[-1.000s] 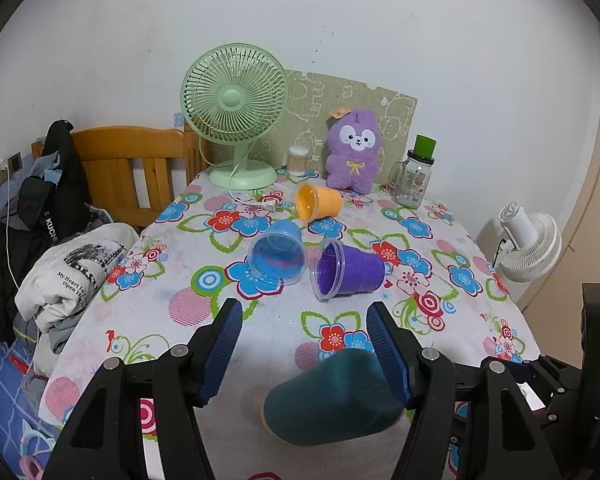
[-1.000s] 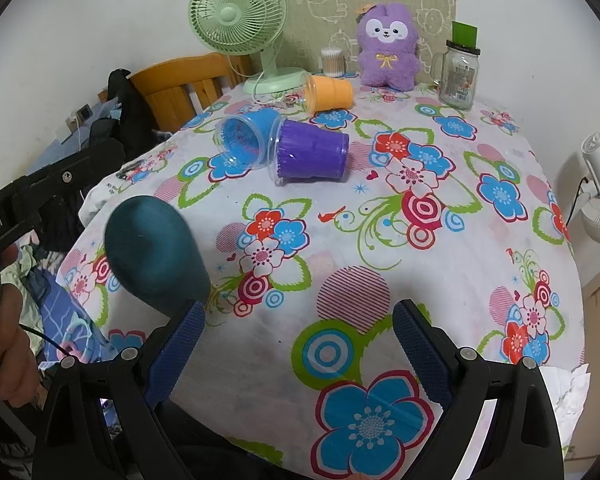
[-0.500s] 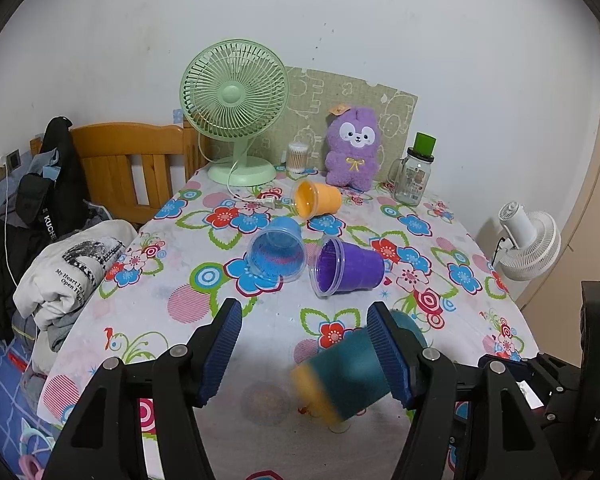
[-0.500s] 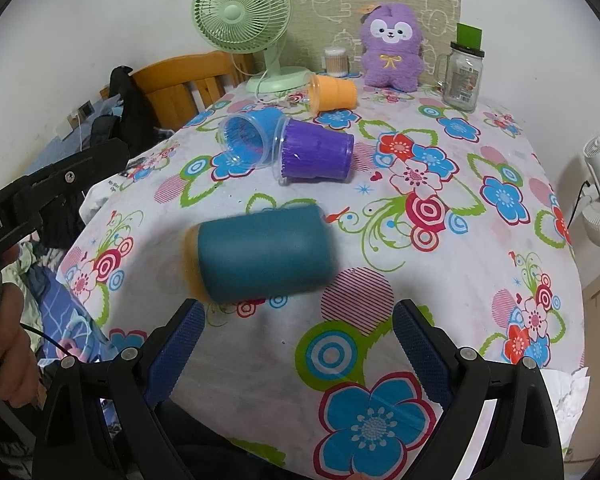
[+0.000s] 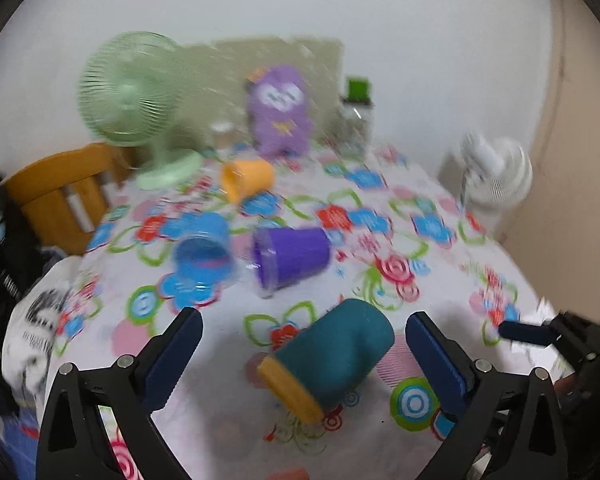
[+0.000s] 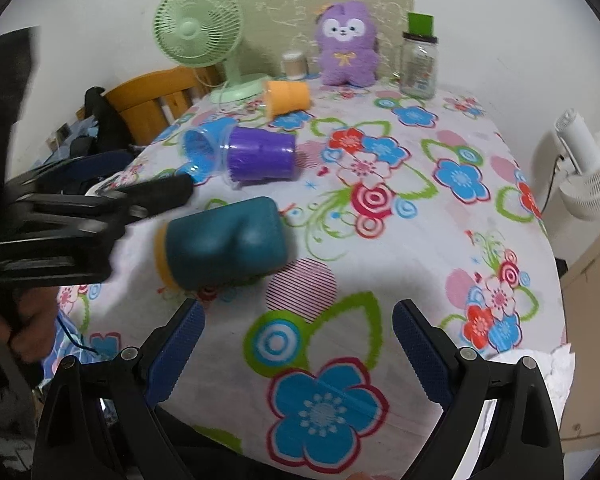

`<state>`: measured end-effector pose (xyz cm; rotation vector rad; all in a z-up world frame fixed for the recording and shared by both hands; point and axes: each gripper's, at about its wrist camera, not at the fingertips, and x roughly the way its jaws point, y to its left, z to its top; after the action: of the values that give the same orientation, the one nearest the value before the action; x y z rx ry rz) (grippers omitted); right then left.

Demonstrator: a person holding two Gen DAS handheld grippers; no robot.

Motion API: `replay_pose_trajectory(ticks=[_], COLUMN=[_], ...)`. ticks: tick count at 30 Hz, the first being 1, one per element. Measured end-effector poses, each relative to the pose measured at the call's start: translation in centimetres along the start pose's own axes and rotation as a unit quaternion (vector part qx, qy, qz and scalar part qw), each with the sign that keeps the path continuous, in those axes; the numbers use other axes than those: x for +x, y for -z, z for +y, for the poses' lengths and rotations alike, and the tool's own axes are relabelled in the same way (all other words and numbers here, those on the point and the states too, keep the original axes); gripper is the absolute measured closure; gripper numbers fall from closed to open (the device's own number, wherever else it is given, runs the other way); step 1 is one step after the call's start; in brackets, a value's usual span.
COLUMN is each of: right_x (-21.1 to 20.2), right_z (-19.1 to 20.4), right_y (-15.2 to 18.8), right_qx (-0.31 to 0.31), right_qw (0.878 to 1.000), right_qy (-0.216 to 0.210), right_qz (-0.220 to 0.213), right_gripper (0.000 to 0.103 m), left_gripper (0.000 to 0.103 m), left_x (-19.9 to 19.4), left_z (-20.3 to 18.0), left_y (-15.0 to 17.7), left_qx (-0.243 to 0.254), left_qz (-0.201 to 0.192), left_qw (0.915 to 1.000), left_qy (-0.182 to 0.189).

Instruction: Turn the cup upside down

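Observation:
A teal cup with a yellow rim (image 5: 328, 354) lies on its side on the flowered tablecloth, rim toward the near left; it also shows in the right wrist view (image 6: 224, 240). My left gripper (image 5: 302, 334) is open, its fingers on either side of the cup without touching it. My right gripper (image 6: 298, 326) is open and empty, just in front of the cup. A purple cup (image 5: 290, 258), a blue cup (image 5: 204, 254) and an orange cup (image 5: 246, 178) also lie on their sides farther back.
A green desk fan (image 6: 198, 32), a purple plush toy (image 6: 346, 44) and a glass jar with a green lid (image 6: 418, 60) stand at the table's back. A wooden chair (image 5: 60, 188) is at the left, a white fan (image 6: 588, 172) beyond the right edge.
The teal cup fell from the air and now lies on the table on its side. My left gripper swung right, blurring its view, and opened wider; the right gripper barely moved.

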<state>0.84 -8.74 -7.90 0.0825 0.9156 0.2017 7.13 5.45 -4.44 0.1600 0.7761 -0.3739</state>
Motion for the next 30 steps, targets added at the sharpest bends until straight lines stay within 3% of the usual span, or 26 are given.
replay_pose_trajectory(ticks=[4, 11, 21, 23, 27, 30], right_x=[0.3, 0.6, 1.7, 1.8, 1.8, 1.9], right_z=[-1.1, -3.2, -4.2, -4.3, -4.4, -4.5], right_y=[0.6, 1.2, 1.5, 1.6, 1.5, 1.5], right_qx=[0.013, 0.039, 0.053, 0.054, 0.057, 0.059], right_qw=[1.0, 0.999, 0.998, 0.998, 0.998, 0.998], right_qy=[0.001, 0.006, 0.0, -0.001, -0.001, 0.0], right_qz=[0.006, 0.012, 0.024, 0.025, 0.025, 0.025], right_gripper=[0.007, 0.007, 0.007, 0.007, 0.007, 0.007], left_gripper=[0.001, 0.001, 0.001, 0.005, 0.022, 0.027], left_x=[3.3, 8.2, 11.1, 11.6, 12.6, 12.8], left_z=[-2.0, -4.2, -6.0, -6.1, -6.4, -6.2], left_y=[-1.0, -2.1, -1.7, -1.5, -0.9, -0.9], left_qx=[0.058, 0.116, 0.166, 0.172, 0.187, 0.183], left_qz=[0.073, 0.149, 0.201, 0.209, 0.229, 0.23], left_qw=[0.9953, 0.9808, 0.964, 0.9616, 0.9545, 0.9555], left_qy=[0.026, 0.048, 0.051, 0.047, 0.038, 0.028])
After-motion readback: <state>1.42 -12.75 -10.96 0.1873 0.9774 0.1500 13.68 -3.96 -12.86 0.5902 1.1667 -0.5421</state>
